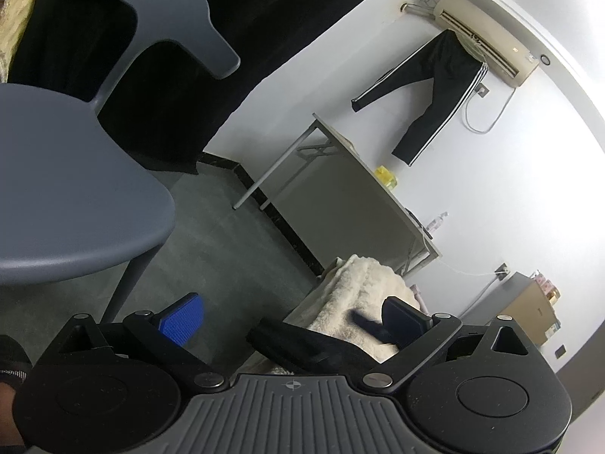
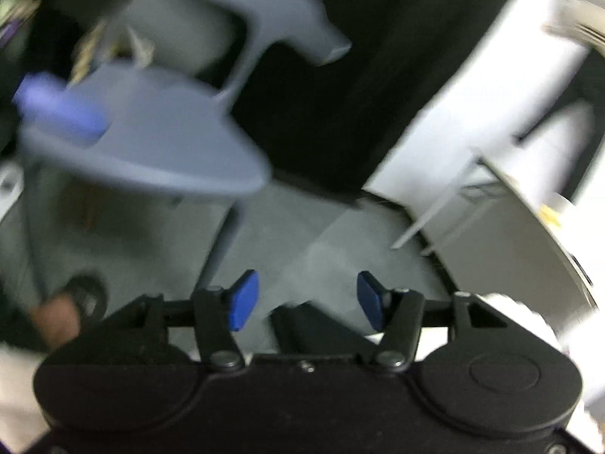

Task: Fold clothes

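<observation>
In the left wrist view my left gripper (image 1: 293,317) stands wide open, its blue pads (image 1: 181,317) far apart. A black garment (image 1: 302,344) lies low between the fingers and reaches the right one, but no pad presses on it. Beyond it a cream fluffy garment (image 1: 359,295) is heaped. The right wrist view is blurred. There my right gripper (image 2: 308,299) is open over the grey floor (image 2: 302,234). A dark fold of cloth (image 2: 302,327) shows just under the gap, not gripped.
A grey plastic chair (image 1: 75,196) (image 2: 151,140) stands close on the left. A folding table (image 1: 363,189) stands by the white wall, where black striped trousers (image 1: 435,87) hang under an air conditioner (image 1: 480,34). A cardboard box (image 1: 529,310) sits right. A blurred blue shape (image 2: 56,109) crosses the chair.
</observation>
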`<state>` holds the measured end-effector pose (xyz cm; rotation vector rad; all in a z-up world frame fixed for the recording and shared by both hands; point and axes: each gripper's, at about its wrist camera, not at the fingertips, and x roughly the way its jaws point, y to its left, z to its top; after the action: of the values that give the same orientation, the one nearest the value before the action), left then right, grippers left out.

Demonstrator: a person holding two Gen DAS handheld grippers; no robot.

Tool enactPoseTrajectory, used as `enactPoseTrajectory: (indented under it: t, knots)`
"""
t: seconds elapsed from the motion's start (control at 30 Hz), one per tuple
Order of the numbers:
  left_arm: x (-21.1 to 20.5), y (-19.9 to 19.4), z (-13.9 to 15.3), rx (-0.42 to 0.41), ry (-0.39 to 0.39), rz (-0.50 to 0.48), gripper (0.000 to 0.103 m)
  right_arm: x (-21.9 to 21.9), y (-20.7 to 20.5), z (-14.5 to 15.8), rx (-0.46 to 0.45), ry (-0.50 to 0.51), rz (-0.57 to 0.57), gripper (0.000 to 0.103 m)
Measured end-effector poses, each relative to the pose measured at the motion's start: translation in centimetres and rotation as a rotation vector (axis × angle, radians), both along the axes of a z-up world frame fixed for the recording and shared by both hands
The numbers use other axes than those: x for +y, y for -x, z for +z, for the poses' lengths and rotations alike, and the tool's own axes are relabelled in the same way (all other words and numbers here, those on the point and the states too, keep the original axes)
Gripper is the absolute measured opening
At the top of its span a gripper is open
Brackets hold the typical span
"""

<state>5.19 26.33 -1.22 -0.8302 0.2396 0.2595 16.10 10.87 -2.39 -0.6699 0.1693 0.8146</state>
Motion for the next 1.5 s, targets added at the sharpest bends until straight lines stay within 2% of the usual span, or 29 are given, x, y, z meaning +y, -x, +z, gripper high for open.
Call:
enactPoseTrajectory:
  t: [0.07, 0.13, 0.17, 0.23, 0.33, 0.4, 0.47, 0.57, 0.63, 0.73, 0.77, 0.83, 0.9, 1.0, 1.13, 1.2, 1.23, 1.27, 1.33, 1.5]
  knots:
    - [0.0, 0.0, 0.0, 0.002, 0.000, -0.003, 0.099, -1.8, -1.0, 1.0, -0.002, -0.093, -0.105, 0.057]
    - [-0.1, 0.1, 0.1, 0.000, -0.002, -0.003, 0.099, -5.9, -2.9, 1.9, 0.061, -0.279, -0.311, 0.061]
    - [-0.1, 0.1, 0.1, -0.002, -0.002, -0.003, 0.099, -7.0, -3.5, 1.9, 0.088, -0.325, -0.371, 0.062]
    - [-0.1, 0.1, 0.0, -0.002, 0.005, -0.007, 0.099, -11.2, -4.8, 1.1, 0.159, -0.434, -0.597, 0.062]
    - [-0.2, 0.0, 0.0, 0.004, 0.010, -0.016, 0.099, -14.1, -5.1, -0.6, 0.166, -0.454, -0.762, 0.064]
    - [-0.3, 0.0, 0.0, 0.013, 0.007, -0.021, 0.099, -14.4, -5.2, -1.8, 0.181, -0.449, -0.819, 0.067]
    - [-0.4, -0.1, 0.1, 0.024, 0.001, -0.025, 0.099, -13.6, -5.6, -2.7, 0.192, -0.436, -0.832, 0.071]
    - [-0.2, 0.3, 0.0, 0.037, 0.008, 0.001, 0.099, -9.8, -6.4, -4.6, 0.214, -0.361, -0.818, 0.071]
    - [0.3, 0.8, -0.1, 0.032, 0.031, 0.041, 0.099, -5.9, -6.5, -5.5, 0.195, -0.315, -0.792, 0.071]
    - [1.5, 1.6, -0.8, 0.030, 0.095, 0.111, 0.100, -2.3, -5.8, -5.5, 0.158, -0.260, -0.732, 0.071]
    - [1.8, 1.7, -1.0, 0.032, 0.114, 0.115, 0.100, 0.2, -5.4, -5.6, 0.156, -0.220, -0.637, 0.071]
    - [2.2, 1.7, -1.4, 0.036, 0.149, 0.114, 0.100, 2.4, -5.0, -5.4, 0.179, -0.162, -0.486, 0.071]
    - [2.2, 1.7, -1.4, 0.036, 0.154, 0.111, 0.100, 3.0, -3.7, -4.8, 0.153, -0.151, -0.375, 0.071]
    - [2.0, 1.7, -1.2, 0.034, 0.138, 0.102, 0.100, 1.5, -2.6, -3.4, 0.115, -0.223, -0.343, 0.080]
    - [1.9, 1.7, -1.0, 0.041, 0.123, 0.107, 0.100, -3.5, -3.0, -1.8, 0.126, -0.348, -0.511, 0.082]
    - [2.0, 1.9, -0.9, 0.045, 0.116, 0.125, 0.100, -5.2, -3.5, -1.9, 0.125, -0.344, -0.554, 0.079]
    - [1.9, 1.9, -0.9, 0.044, 0.112, 0.132, 0.100, -6.2, -3.7, -2.0, 0.122, -0.335, -0.574, 0.074]
    - [1.9, 2.0, -0.8, 0.043, 0.108, 0.139, 0.100, -6.7, -3.8, -2.1, 0.131, -0.328, -0.576, 0.060]
    - [1.9, 1.9, -0.8, 0.044, 0.106, 0.141, 0.100, -7.5, -4.7, -2.4, 0.178, -0.311, -0.567, 0.041]
    - [1.8, 1.8, -0.6, 0.047, 0.097, 0.137, 0.100, -5.8, -6.2, -2.4, 0.169, -0.285, -0.558, 0.041]
